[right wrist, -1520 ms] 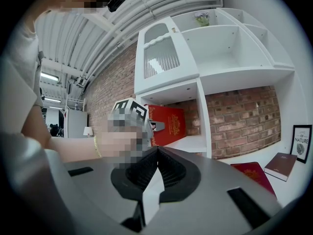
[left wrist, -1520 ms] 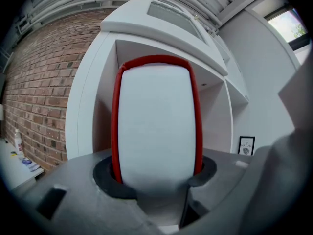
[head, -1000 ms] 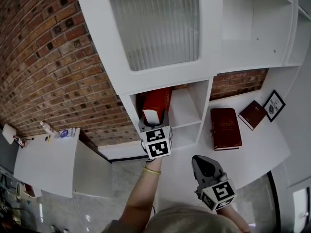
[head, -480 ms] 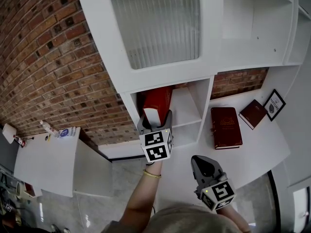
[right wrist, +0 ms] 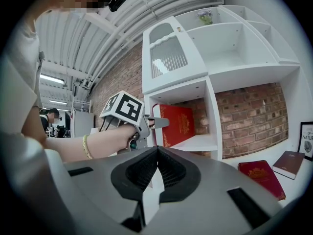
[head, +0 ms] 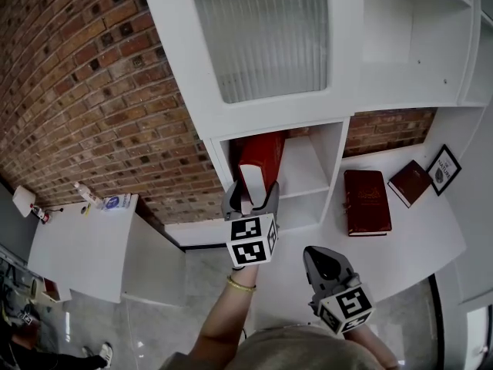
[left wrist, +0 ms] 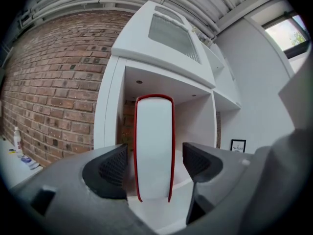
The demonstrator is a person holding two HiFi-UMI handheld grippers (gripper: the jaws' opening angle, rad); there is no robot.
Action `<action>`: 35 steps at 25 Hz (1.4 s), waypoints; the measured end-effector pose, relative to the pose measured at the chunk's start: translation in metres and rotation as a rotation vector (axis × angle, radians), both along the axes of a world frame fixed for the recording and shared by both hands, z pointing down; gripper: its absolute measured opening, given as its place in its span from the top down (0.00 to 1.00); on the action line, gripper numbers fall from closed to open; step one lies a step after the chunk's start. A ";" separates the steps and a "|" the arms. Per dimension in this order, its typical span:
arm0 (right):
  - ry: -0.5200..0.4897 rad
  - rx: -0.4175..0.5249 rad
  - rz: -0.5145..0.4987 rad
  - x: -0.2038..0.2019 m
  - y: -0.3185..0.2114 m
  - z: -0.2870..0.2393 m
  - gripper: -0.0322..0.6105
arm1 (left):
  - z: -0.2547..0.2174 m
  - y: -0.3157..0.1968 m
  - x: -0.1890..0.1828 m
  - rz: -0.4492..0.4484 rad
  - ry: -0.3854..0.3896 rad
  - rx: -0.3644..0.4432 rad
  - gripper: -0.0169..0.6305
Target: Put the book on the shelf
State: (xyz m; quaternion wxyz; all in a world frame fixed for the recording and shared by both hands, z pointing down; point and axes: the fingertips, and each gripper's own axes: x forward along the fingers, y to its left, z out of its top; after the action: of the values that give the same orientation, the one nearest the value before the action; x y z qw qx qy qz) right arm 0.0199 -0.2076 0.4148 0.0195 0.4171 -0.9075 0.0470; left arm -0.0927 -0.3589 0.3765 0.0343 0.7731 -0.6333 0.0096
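The left tongs (head: 251,200) have just spread around the red book (head: 262,156), pointing level; right tongs (head: 323,262) pressed together.

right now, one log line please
left gripper: just opened, red book between jaws, upright on shelf | right gripper: shut

**Red book (head: 262,160) stands on white shelf (head: 312,168)**

The red book stands upright at the left of the shelf's open compartment. On the white counter (head: 416,245) beside it, a large book (head: 367,202) and a smaller book (head: 409,182) lie flat near a framed picture (head: 444,168).
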 end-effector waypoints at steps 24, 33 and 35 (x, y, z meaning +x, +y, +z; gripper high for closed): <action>0.021 -0.011 -0.199 0.024 0.031 -0.021 0.94 | -0.015 0.119 0.012 -0.124 0.028 0.017 0.70; -0.023 0.043 -0.258 0.037 0.045 -0.025 0.94 | -0.020 0.162 0.022 -0.182 0.053 0.042 0.92; -0.023 0.043 -0.269 0.040 0.051 -0.025 0.94 | -0.019 0.171 0.026 -0.187 0.061 0.039 0.94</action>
State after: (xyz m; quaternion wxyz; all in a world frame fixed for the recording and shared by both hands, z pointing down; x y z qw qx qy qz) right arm 0.0602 -0.1565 0.3893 0.0062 0.2914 -0.9561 0.0294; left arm -0.0665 -0.1876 0.3574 0.0390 0.7110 -0.7014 -0.0295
